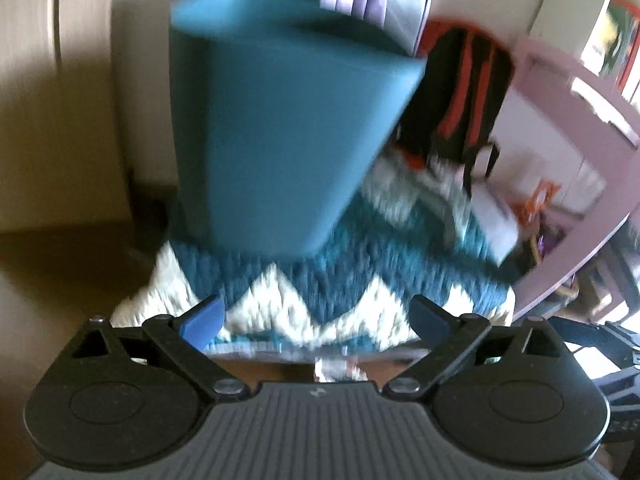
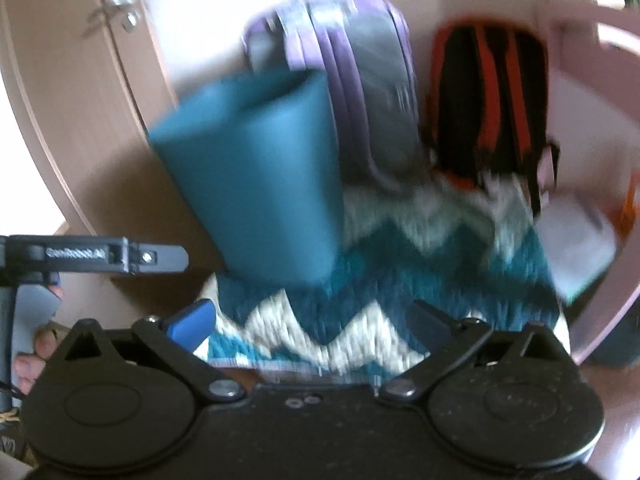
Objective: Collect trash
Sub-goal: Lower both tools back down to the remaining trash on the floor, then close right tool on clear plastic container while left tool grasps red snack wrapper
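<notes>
my left gripper [image 1: 316, 320] jaws spread, empty | my right gripper [image 2: 312, 320] jaws spread, empty | tall teal plastic waste bin [image 1: 280, 120] upright on zigzag teal-and-white shag rug [image 1: 320, 292], dead ahead of left, ahead-left of right | left looks nearer | no trash visible through blur

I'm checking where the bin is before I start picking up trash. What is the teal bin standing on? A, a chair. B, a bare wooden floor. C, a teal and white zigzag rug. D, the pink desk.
C: the teal bin has its base on the far edge of the teal and white zigzag rug, in front of the purple backpack.
</notes>
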